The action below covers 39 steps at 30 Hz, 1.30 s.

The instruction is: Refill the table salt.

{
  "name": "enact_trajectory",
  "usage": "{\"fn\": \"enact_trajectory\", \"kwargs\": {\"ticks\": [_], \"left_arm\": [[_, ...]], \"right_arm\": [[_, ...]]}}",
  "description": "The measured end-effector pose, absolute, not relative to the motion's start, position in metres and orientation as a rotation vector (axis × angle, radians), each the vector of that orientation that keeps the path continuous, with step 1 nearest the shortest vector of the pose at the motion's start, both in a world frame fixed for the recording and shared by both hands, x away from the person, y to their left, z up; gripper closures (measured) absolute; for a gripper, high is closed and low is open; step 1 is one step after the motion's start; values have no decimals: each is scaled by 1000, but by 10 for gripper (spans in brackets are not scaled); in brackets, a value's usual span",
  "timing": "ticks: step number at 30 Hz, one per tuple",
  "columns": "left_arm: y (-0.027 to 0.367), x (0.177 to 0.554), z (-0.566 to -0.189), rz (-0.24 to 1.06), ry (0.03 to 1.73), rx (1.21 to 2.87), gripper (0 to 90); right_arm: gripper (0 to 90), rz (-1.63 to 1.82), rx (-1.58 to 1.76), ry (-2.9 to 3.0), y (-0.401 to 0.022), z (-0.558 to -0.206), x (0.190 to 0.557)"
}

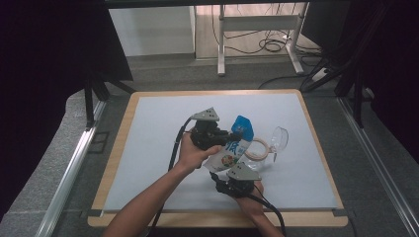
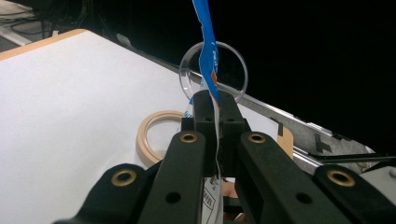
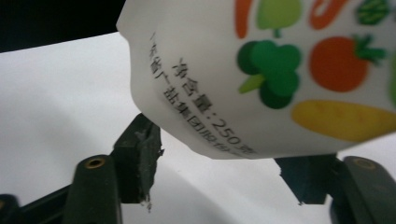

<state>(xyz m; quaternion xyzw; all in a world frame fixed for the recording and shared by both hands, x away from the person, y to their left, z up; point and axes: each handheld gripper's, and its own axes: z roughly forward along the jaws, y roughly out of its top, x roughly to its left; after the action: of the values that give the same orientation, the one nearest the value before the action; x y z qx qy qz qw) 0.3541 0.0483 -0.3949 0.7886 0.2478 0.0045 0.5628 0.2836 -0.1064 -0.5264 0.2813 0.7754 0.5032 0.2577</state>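
Pinching the blue top edge of the pouch [image 1: 232,150] at frame centre, the left gripper [image 1: 236,134] is clamped tight; the right gripper [image 3: 219,179] gapes beneath the pouch's bottom, pads clear.

A white mat covers the wood-edged counter [image 1: 316,123], which stands on grey carpeted floor [image 1: 237,76]. At the far side a white metal desk frame [image 1: 259,22] rises over tangled black cables [image 1: 269,45]. Dark drapes, probably curtains [image 1: 44,74], close off left and right.
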Motion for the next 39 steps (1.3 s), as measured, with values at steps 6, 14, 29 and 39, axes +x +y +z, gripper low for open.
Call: {"fn": "enact_trajectory", "kwargs": {"ticks": [6,14,29,39], "left_arm": [[47,352,-394,8,577,1851,900],[48,354,-391,2,579,1843,900],[42,360,-397,8,592,1870,900],[38,367,-400,6,608,1878,900]], "right_arm": [[337,1356,788,2073,-103,-527,285],[474,1396,837,2004,-109,-525,284],[475,1420,843,2029,-108,-524,279],[474,1452,869,2042,-110,-524,279]]}}
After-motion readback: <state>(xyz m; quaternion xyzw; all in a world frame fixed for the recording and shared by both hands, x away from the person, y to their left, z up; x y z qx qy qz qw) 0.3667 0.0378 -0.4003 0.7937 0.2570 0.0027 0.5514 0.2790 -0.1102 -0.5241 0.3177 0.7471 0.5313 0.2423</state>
